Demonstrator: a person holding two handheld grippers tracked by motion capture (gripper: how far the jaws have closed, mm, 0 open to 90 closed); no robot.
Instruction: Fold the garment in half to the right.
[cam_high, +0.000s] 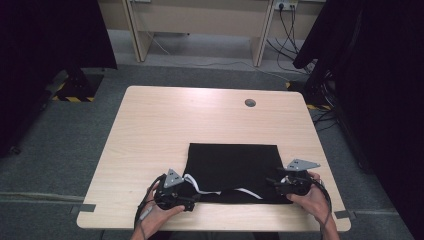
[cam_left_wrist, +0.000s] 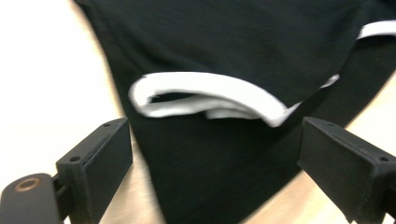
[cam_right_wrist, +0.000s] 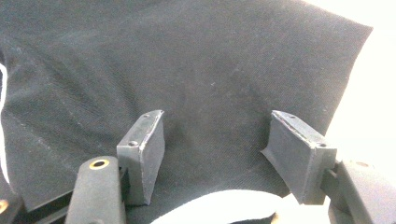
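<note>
A black garment (cam_high: 232, 167) with white trim (cam_high: 197, 185) lies folded flat on the near half of the pale wooden table (cam_high: 150, 125). My left gripper (cam_high: 192, 201) rests at the garment's near-left corner. Its jaws stand wide apart, open (cam_left_wrist: 215, 158), over the black cloth (cam_left_wrist: 224, 46), with the curled white band (cam_left_wrist: 205, 91) just beyond them. My right gripper (cam_high: 274, 182) is at the near-right corner. It is open (cam_right_wrist: 217, 154) above the dark fabric (cam_right_wrist: 187, 70), and nothing is pinched between its pads. A white strip (cam_right_wrist: 224, 205) shows below them.
A round cable hole (cam_high: 250, 103) sits near the table's far edge. Bare wood stretches left of and beyond the garment. Black curtains hang on both sides. A pale desk (cam_high: 200, 20) and cables (cam_high: 290, 35) stand on the floor behind.
</note>
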